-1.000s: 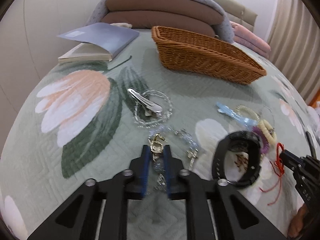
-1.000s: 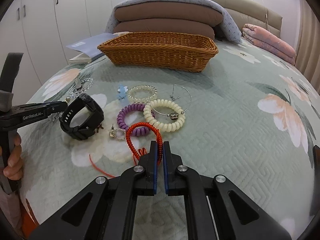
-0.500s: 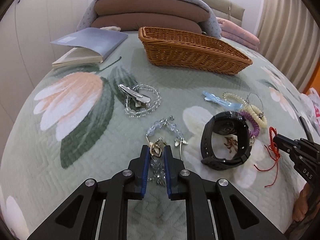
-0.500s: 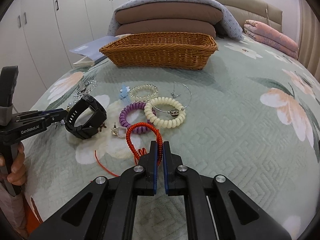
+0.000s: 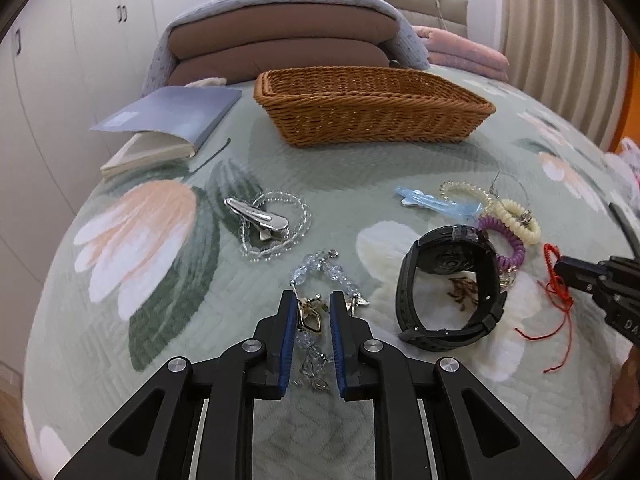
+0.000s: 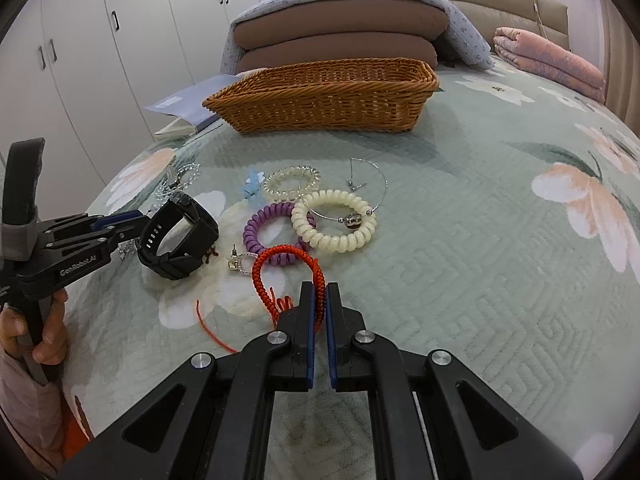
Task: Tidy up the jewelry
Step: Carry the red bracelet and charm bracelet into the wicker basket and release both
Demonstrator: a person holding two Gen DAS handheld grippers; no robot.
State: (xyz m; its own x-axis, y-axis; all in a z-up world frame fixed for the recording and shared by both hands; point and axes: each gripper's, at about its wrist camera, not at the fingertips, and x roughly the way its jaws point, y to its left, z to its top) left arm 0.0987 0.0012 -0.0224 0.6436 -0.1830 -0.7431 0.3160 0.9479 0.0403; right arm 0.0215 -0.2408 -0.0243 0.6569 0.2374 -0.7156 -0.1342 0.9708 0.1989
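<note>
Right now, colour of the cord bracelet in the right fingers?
Red braided bracelet, shown best in the right wrist view.

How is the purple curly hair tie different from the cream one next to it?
The purple hair tie is darker, and the cream hair tie is pale. The cream one looks bigger and chunkier than the purple one. A thin silver bangle with a bead lies over the cream one, while the red braided bracelet overlaps the purple one's near edge. Both are spiral coils lying flat on the flowered bedspread, touching each other.
</note>
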